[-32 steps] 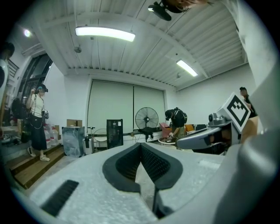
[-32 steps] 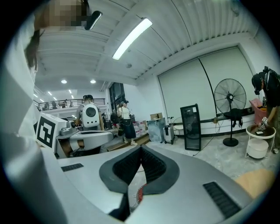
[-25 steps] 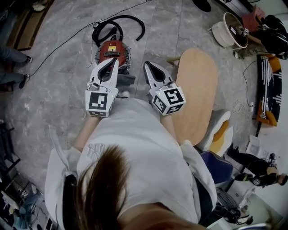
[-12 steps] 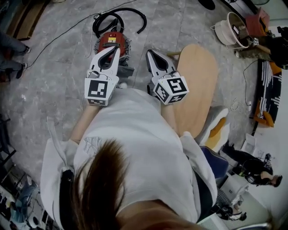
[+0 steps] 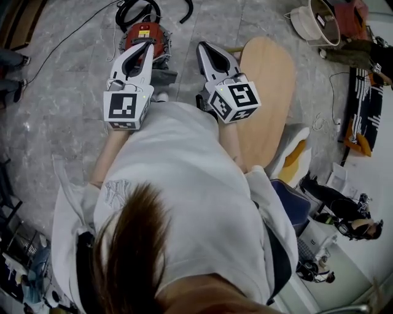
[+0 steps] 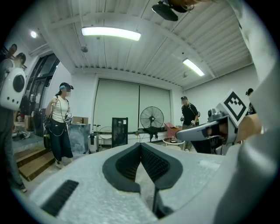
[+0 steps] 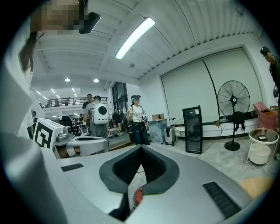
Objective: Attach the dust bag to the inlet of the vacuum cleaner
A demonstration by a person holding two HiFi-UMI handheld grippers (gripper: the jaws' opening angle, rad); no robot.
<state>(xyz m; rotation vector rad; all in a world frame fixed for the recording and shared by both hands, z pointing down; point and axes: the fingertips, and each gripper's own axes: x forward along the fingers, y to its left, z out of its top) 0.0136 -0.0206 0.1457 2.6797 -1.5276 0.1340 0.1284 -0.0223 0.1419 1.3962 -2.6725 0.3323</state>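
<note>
Your left gripper (image 5: 149,46) and your right gripper (image 5: 202,46) are both closed. In each gripper view the dark ribbed pads meet at the tip, with nothing between them (image 6: 140,145) (image 7: 141,148). You hold them side by side in front of your body, pointing away from you and close to level. The marker cubes sit at the near ends.

The vacuum cleaner (image 5: 142,34) stands on the grey stone floor (image 5: 67,92) at the far side, just beyond and below the tip of your left gripper. It is a small canister with a red body and dark fittings on top. Its black hose (image 5: 124,12) curls on the floor beyond it. In the right gripper view a sliver of the red body shows through the gap under the closed pads.

A grey piece (image 5: 166,77) lies against the near right side of the vacuum cleaner, partly under your left gripper. You cannot tell from here whether it is the dust bag. To the right of your right gripper lies an oval wooden board (image 5: 270,80).
</note>
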